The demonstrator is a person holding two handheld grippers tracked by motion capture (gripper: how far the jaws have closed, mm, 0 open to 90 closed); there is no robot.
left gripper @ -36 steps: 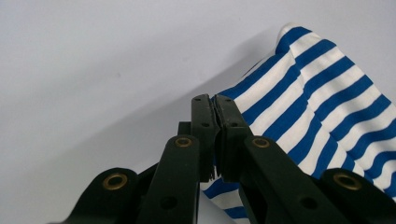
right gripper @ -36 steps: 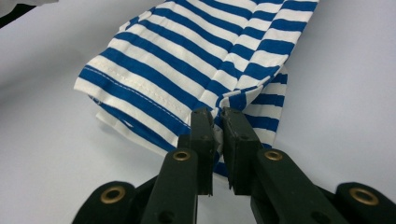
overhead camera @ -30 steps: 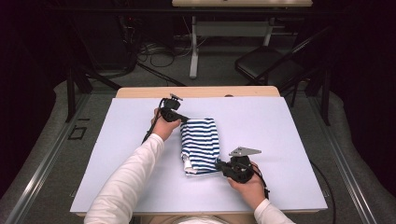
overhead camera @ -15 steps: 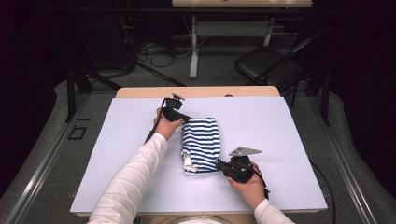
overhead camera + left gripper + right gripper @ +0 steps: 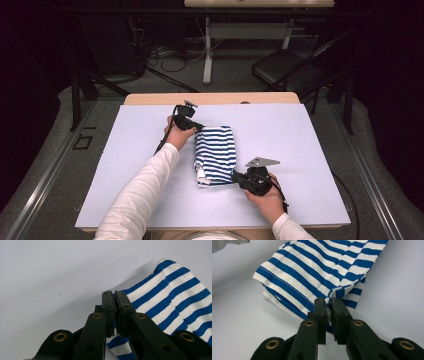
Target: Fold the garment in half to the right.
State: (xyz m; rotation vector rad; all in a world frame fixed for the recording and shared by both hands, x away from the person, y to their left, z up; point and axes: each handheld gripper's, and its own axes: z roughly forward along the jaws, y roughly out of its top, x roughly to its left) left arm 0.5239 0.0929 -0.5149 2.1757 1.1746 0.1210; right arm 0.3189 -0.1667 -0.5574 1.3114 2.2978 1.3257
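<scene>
A folded blue-and-white striped cloth [image 5: 216, 154] lies in the middle of the pale table [image 5: 310, 140]. My left gripper [image 5: 198, 128] is at the cloth's far left corner, shut on its edge; in the left gripper view the striped cloth [image 5: 172, 302] runs out from between the closed jaws of that left gripper [image 5: 114, 293]. At the cloth's near right corner my right gripper [image 5: 235, 176] is shut on the fabric. The right gripper view shows the folded striped cloth [image 5: 317, 267] with a pinch of its corner in the right gripper [image 5: 328, 300].
The table's wooden far edge [image 5: 210, 97] shows behind the pale surface. On the floor beyond stand a dark chair [image 5: 285, 75], a white table leg [image 5: 207, 50] and cables [image 5: 160, 52]. A white sleeve [image 5: 145, 190] crosses the table's near left.
</scene>
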